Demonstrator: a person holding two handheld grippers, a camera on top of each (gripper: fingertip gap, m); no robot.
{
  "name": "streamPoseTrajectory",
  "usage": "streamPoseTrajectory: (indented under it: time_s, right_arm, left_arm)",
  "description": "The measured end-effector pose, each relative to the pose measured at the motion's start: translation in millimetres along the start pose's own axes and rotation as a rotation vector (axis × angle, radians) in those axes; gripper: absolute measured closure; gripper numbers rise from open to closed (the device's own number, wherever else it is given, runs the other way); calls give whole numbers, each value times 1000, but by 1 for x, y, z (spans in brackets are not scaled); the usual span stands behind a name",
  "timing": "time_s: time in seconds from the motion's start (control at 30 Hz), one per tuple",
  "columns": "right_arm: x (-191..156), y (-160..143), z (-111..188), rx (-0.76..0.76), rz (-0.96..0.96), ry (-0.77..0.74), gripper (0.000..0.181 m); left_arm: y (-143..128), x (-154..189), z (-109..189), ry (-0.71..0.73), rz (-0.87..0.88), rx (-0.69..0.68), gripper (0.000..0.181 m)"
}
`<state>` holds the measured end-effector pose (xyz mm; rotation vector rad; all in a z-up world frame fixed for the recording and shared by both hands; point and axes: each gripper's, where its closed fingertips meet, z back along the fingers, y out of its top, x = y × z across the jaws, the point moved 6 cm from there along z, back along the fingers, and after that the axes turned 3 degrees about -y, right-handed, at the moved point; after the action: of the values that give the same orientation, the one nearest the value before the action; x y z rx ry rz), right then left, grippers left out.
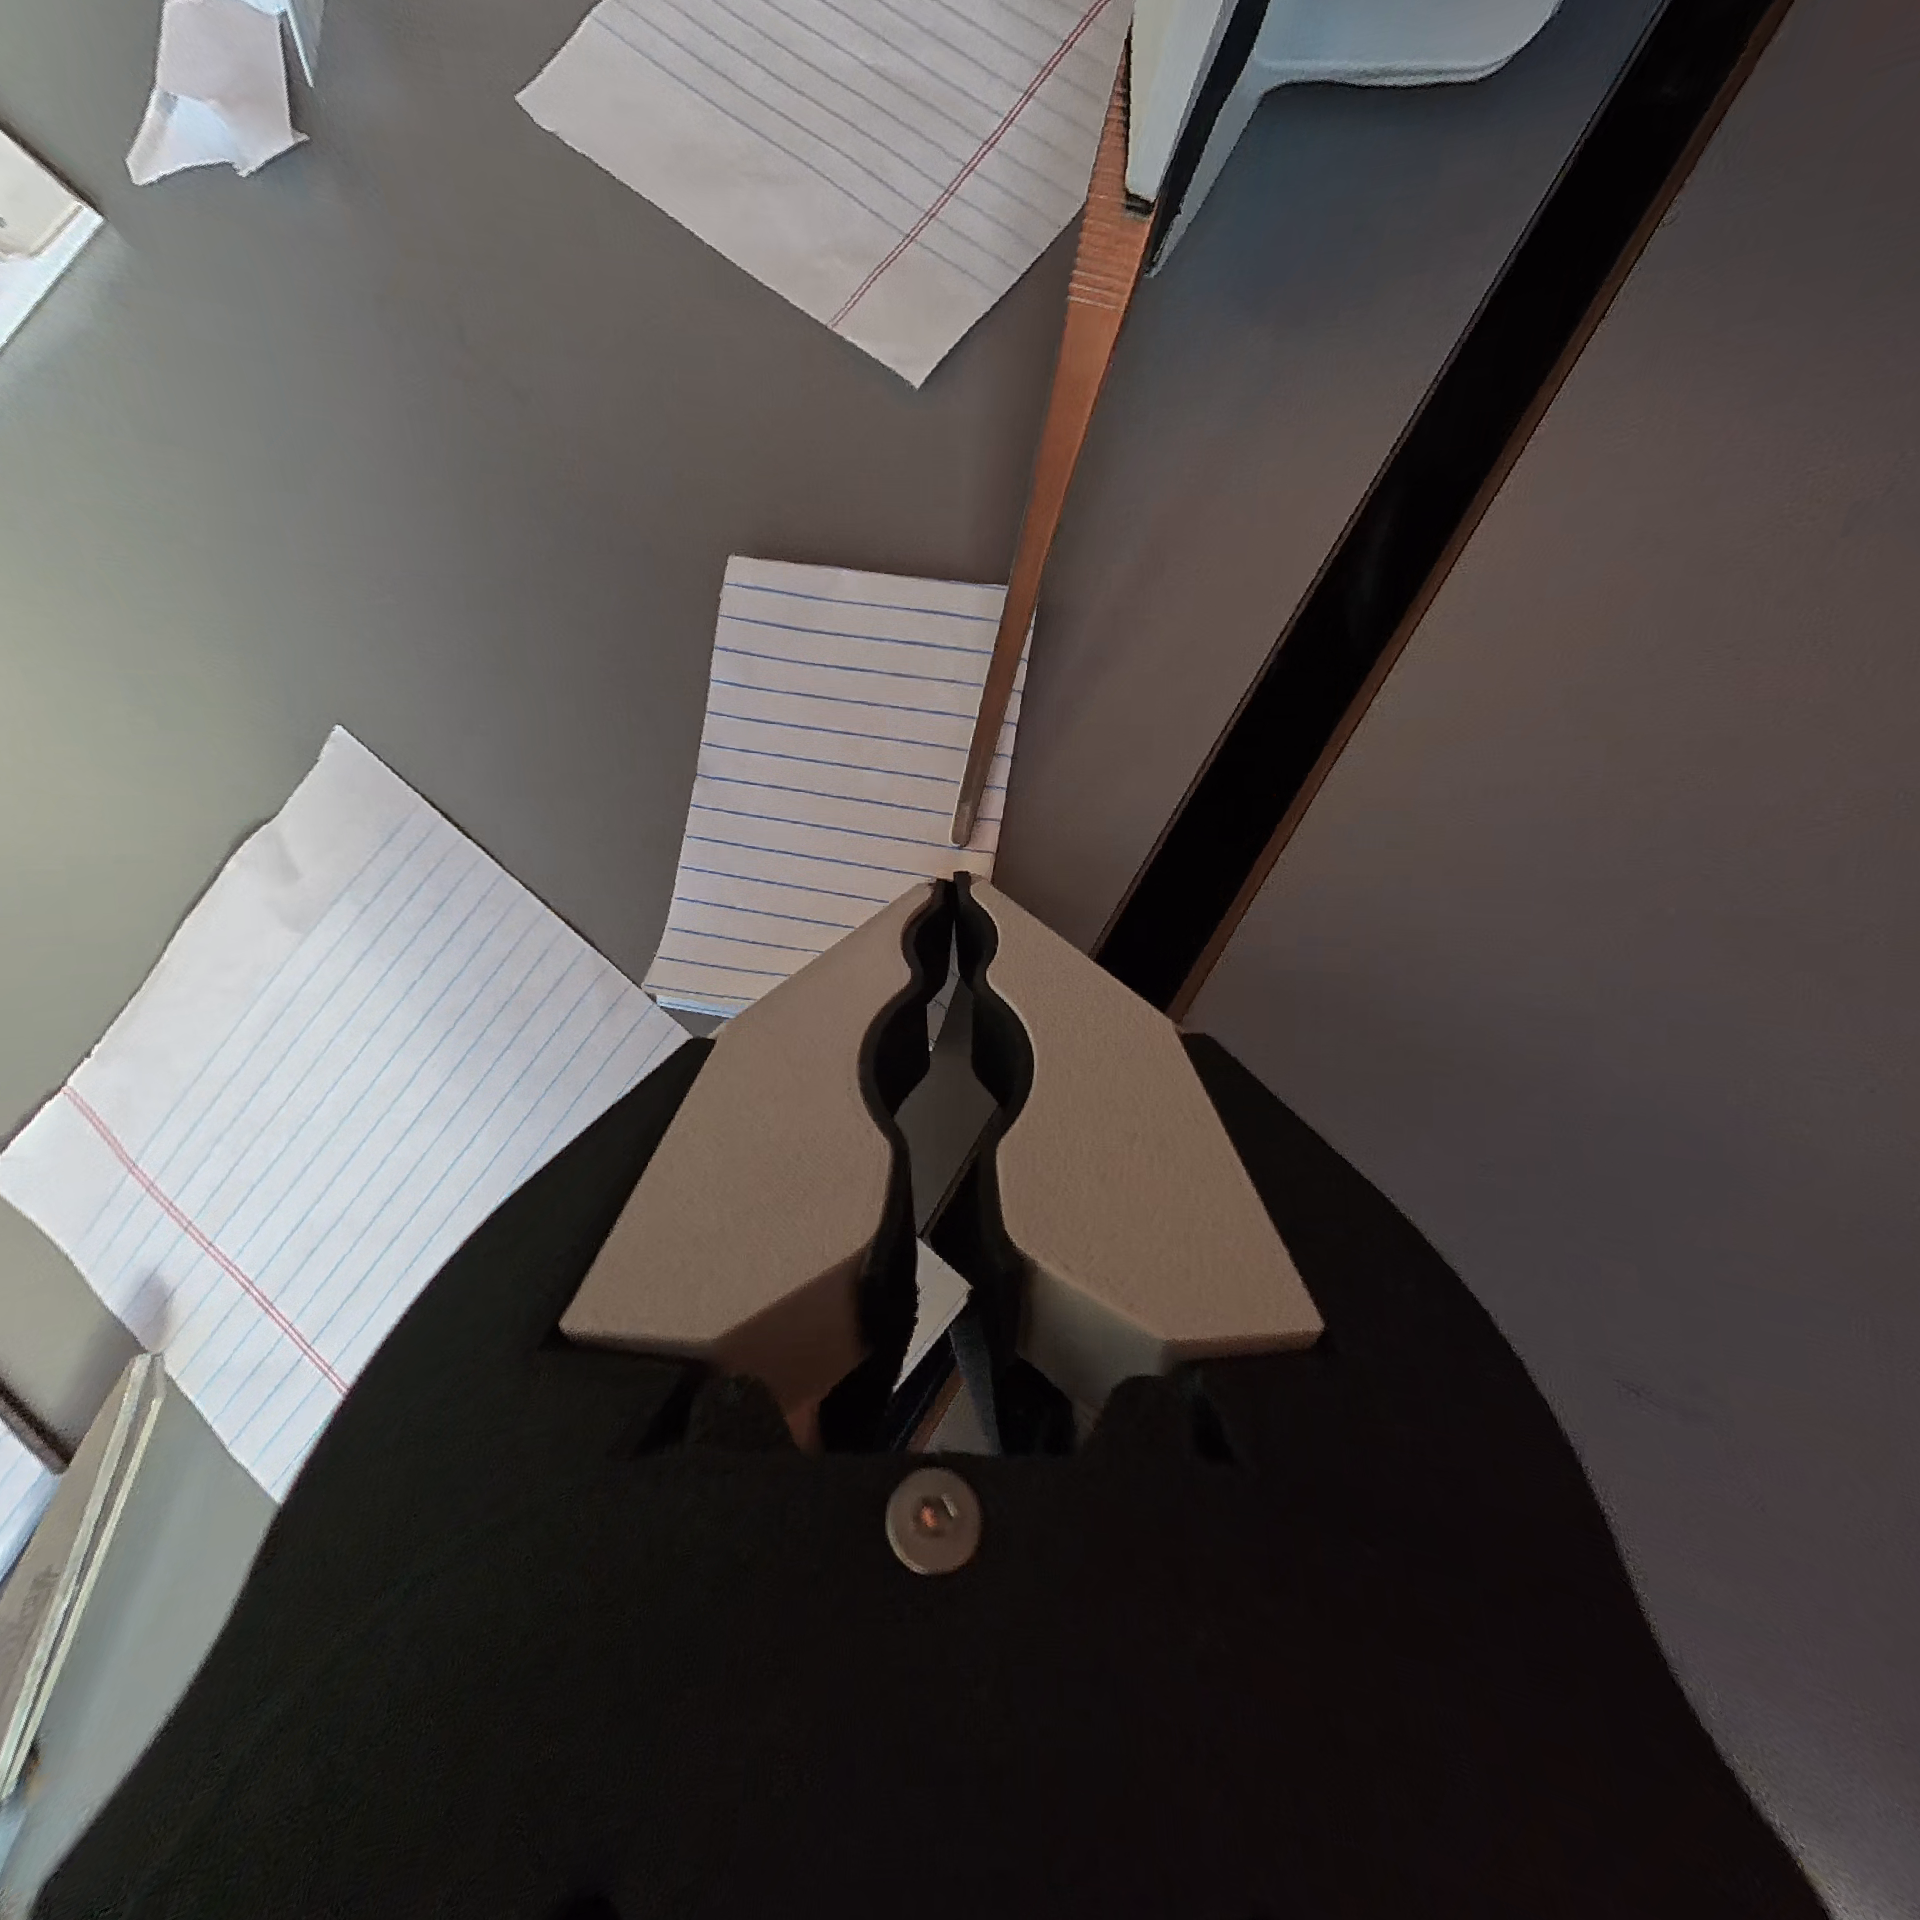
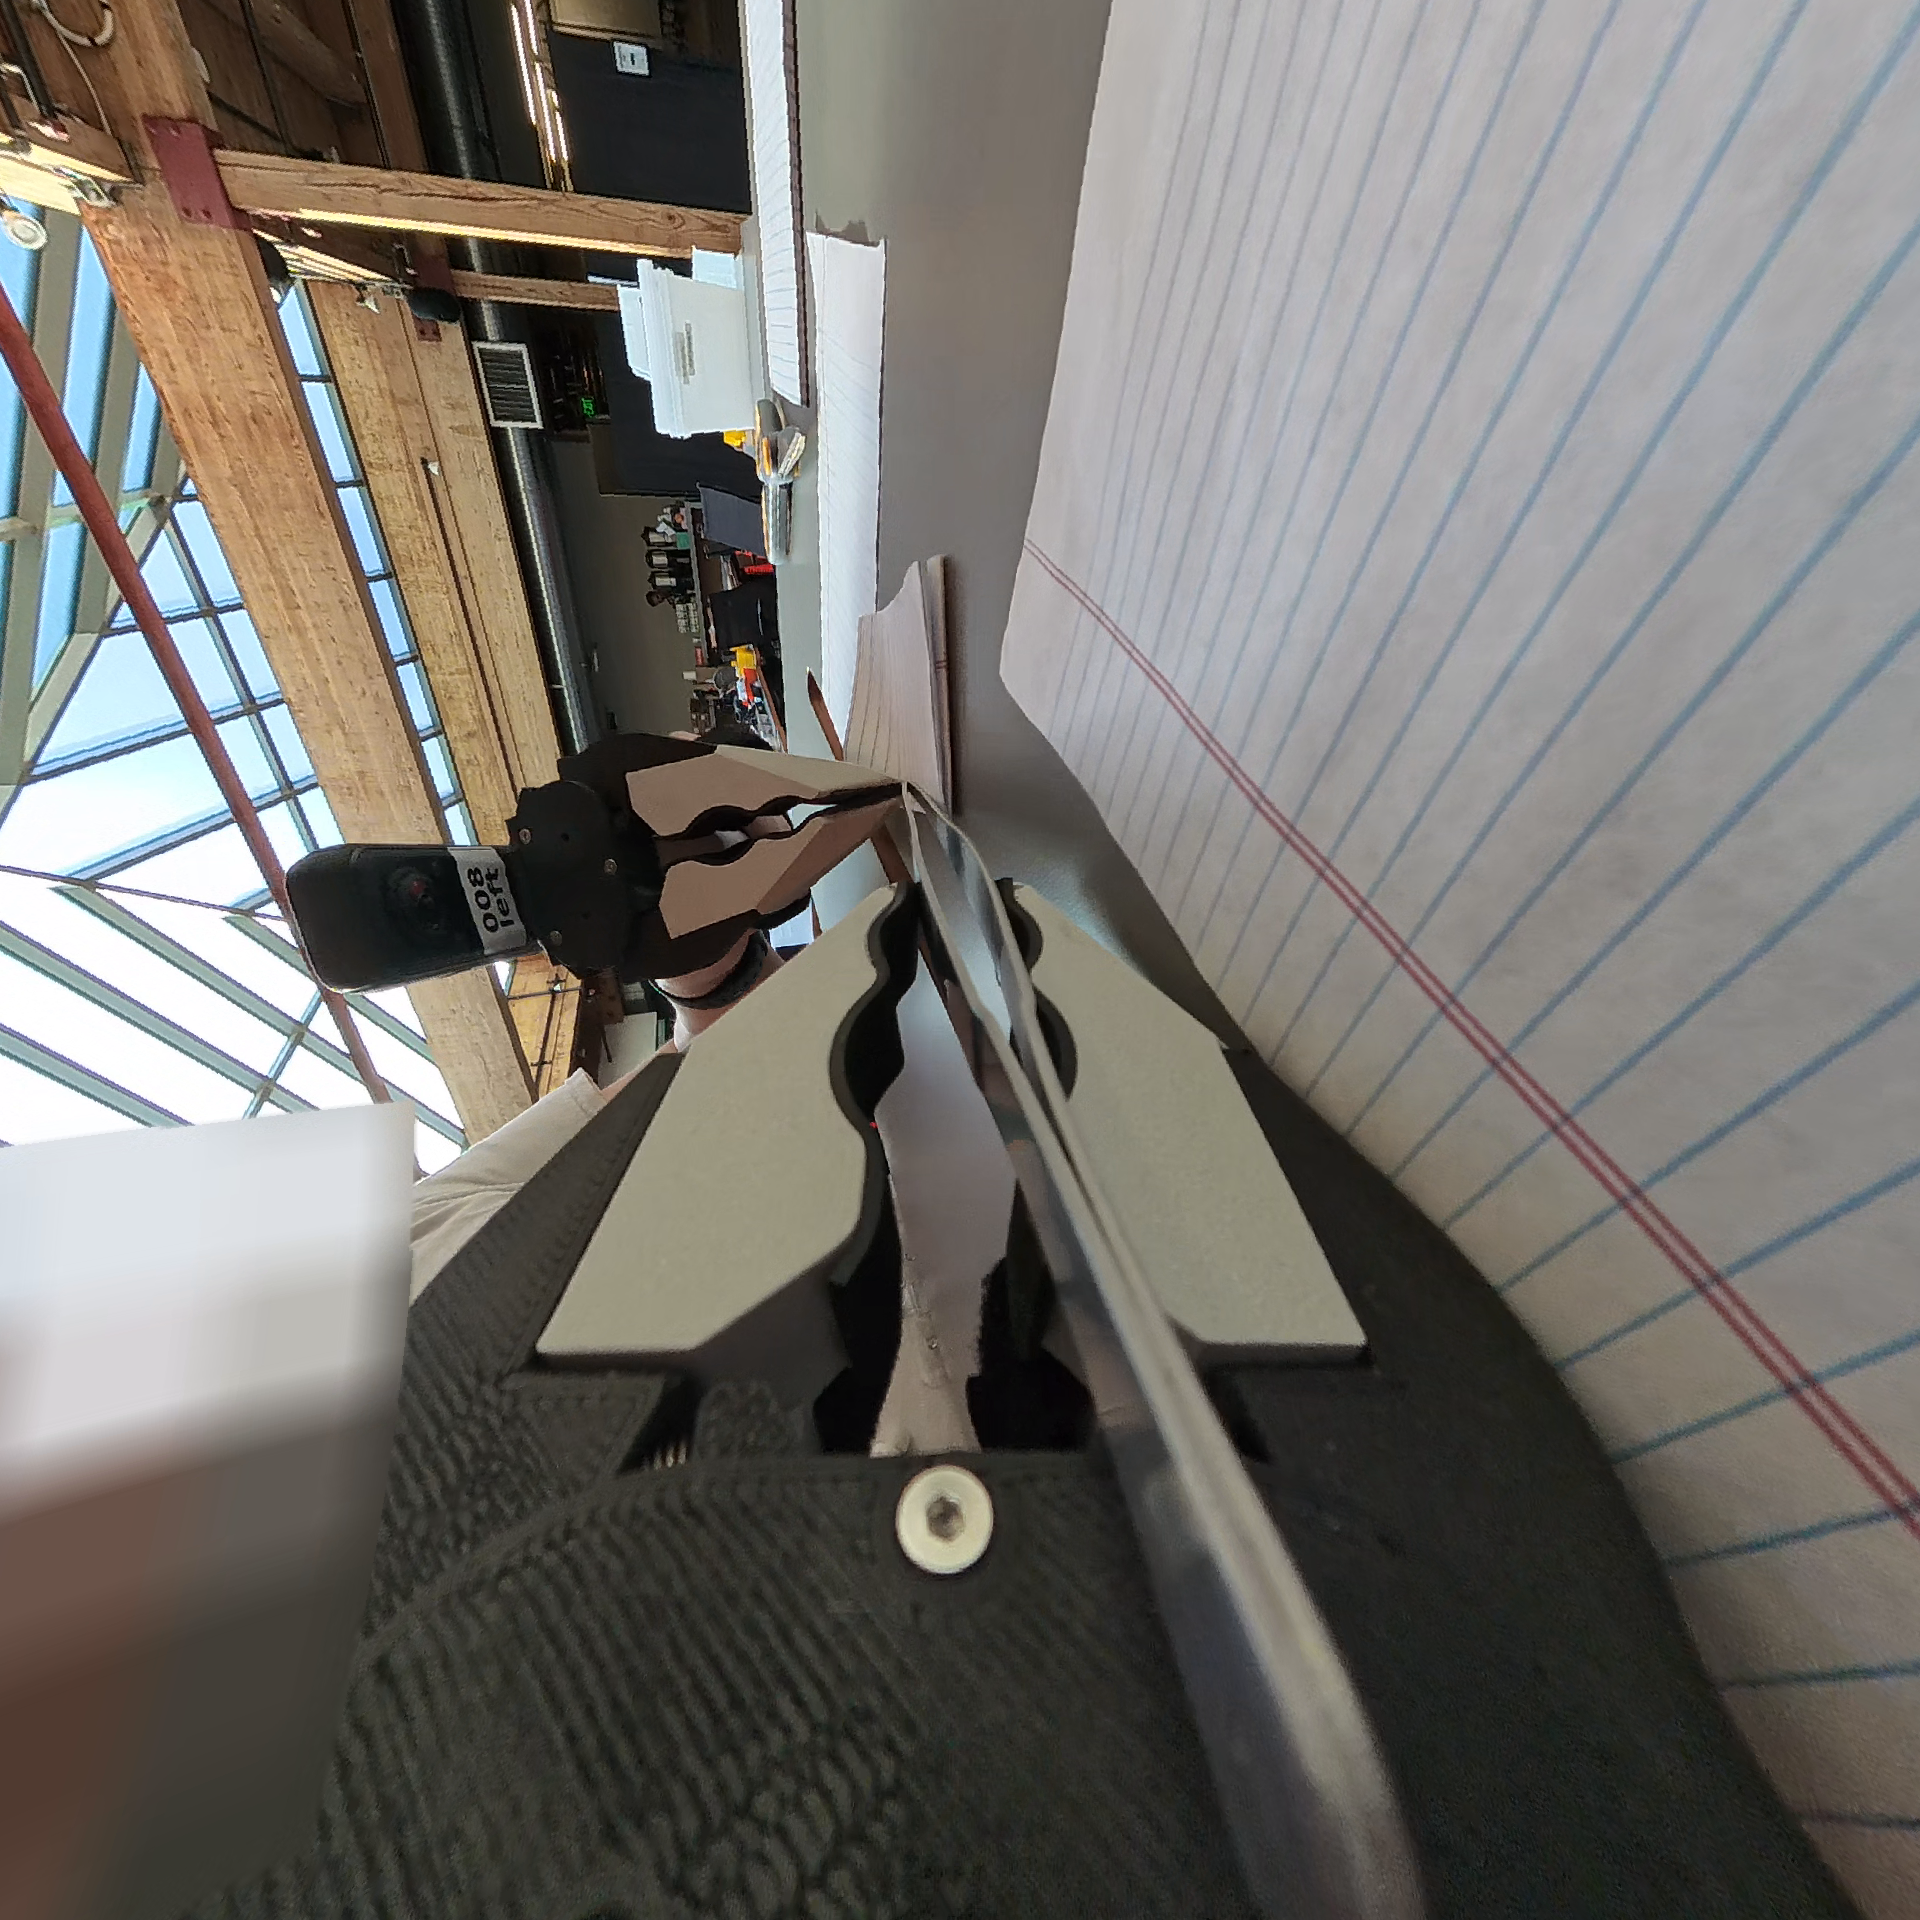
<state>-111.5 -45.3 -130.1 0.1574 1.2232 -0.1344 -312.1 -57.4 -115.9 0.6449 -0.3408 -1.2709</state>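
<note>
My left gripper point(image 1: 956, 883) has its fingers pressed together at the tips, pinching the near corner of the small lined notepad point(image 1: 842, 769) on the grey tabletop point(image 1: 416, 499). Left of that notepad lies a loose lined sheet point(image 1: 312, 1091); beyond it lies another sheet point(image 1: 831, 156). Right of the notepad runs the tabletop's dark edge gap point(image 1: 1351, 644). My right gripper point(image 2: 961, 904), turned on its side low over a large lined sheet point(image 2: 1507, 520), is clamped on long metal tweezers point(image 2: 1091, 1195), their tips reaching the notepad. The left gripper's camera carries a white label.
</note>
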Motion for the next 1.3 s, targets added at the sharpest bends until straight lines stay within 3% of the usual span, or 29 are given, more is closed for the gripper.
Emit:
streamPoseTrajectory:
  time_s: [0.53,0.67,0.87,1.07,1.17,1.3]
  right_arm:
    - [0,1,1,5,18,14,168]
    - [-11,2,5,74,91,69,169]
    - [-26,-11,28,230,299,-30,169]
    - [-28,-30,46,333,181,44,170]
    - [-35,-47,55,355,229,34,169]
    - [-28,-64,65,343,289,-103,169]
  left_arm:
    - [-22,-1,15,116,-5,-11,181]
    - [-21,0,15,120,24,-24,181]
    - [-8,8,7,95,101,-35,181]
    - [6,21,2,-130,237,-3,181]
    - [10,5,11,-89,241,31,181]
    - [27,-9,32,-53,229,158,181]
